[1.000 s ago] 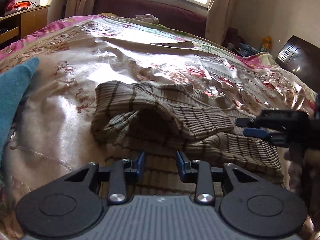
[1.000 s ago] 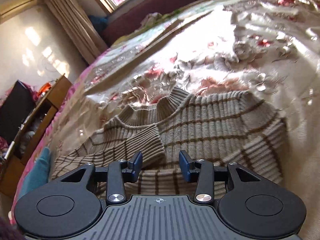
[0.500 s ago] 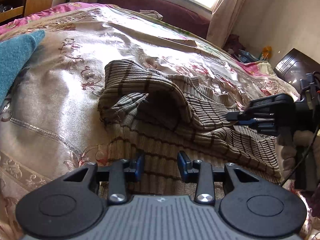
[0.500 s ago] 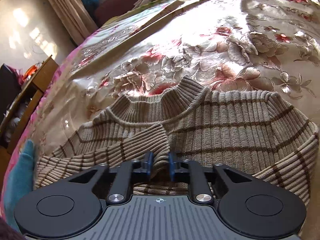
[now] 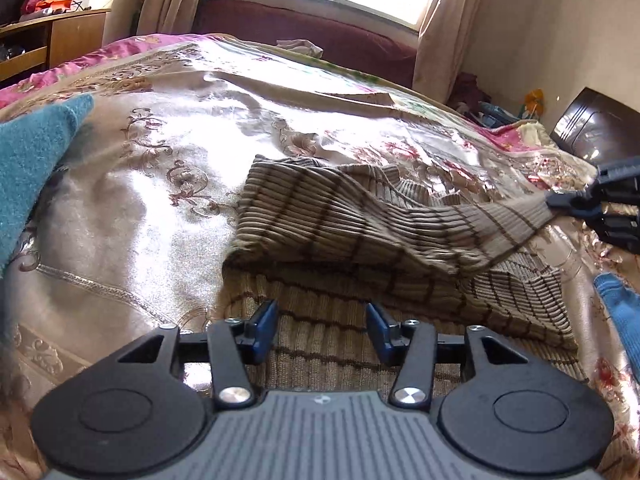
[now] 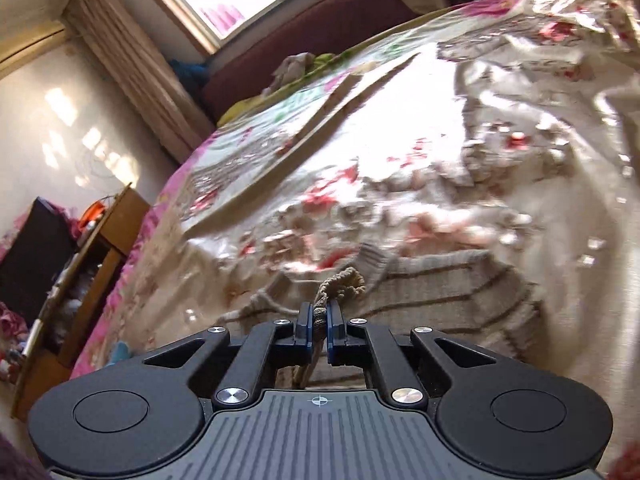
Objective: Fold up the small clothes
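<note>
The striped sweater [image 5: 384, 232] lies mid-bed with its collar toward the window-side edge, one sleeve pulled sideways by the right gripper [image 6: 319, 320], pinched tight on its cuff, while the left gripper [image 5: 322, 326] hovers over the hem, jaws opening and empty, above the floral satin bedspread [image 5: 132, 184].

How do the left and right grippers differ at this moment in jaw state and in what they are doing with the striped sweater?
The left gripper has its jaws apart and opening, with nothing pinched; the right gripper is shut on the striped sweater. The left gripper hangs low over the flat hem, while the right gripper holds its pinched sleeve raised off the bedspread. Both have blue pads and point at the same sweater.
</note>
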{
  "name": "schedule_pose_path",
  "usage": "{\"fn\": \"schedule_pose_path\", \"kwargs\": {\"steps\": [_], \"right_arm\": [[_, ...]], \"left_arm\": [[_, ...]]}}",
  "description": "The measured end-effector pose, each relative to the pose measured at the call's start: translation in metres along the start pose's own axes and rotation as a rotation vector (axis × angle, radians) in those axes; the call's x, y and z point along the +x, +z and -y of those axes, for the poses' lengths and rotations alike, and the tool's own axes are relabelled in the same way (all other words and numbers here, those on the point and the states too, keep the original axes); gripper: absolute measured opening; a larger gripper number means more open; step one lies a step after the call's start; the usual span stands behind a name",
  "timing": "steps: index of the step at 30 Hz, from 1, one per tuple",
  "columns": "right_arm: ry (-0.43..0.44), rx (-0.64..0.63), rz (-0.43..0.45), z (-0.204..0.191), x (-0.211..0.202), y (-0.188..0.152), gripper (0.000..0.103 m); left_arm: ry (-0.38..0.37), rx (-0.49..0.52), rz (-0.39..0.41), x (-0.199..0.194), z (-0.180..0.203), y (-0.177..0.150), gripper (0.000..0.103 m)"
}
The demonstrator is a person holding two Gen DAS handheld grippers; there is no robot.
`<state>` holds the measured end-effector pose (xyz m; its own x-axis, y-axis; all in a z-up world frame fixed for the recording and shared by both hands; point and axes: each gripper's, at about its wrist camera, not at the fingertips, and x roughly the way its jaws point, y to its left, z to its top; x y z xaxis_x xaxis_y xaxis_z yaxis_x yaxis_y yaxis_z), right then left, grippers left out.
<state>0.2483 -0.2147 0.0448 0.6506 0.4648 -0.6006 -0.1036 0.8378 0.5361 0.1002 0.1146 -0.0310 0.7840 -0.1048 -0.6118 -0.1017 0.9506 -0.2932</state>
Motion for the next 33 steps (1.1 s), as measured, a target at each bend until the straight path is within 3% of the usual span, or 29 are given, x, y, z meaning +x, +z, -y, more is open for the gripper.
{"fn": "schedule_pose_path", "kwargs": {"steps": [8, 13, 19, 26, 33], "right_arm": [[-0.167, 0.074, -0.065, 0.054, 0.014, -0.034, 0.006], [-0.211, 0.025, -0.097, 0.053, 0.022, -0.042, 0.012], [-0.257, -0.071, -0.059, 0.037, 0.005, -0.04, 0.014], [-0.215, -0.143, -0.029, 0.018, 0.0, -0.044, 0.014], [-0.194, -0.19, -0.071, 0.008, 0.027, -0.051, 0.014]], "left_arm": [[0.02, 0.029, -0.023, 0.006, 0.004, -0.003, 0.057], [0.02, 0.022, -0.018, 0.006, 0.002, -0.002, 0.058], [0.014, -0.015, 0.018, -0.002, -0.003, 0.002, 0.058], [0.034, -0.013, 0.069, -0.001, -0.003, 0.023, 0.059], [0.089, 0.031, 0.051, 0.034, 0.0, 0.042, 0.061]]}}
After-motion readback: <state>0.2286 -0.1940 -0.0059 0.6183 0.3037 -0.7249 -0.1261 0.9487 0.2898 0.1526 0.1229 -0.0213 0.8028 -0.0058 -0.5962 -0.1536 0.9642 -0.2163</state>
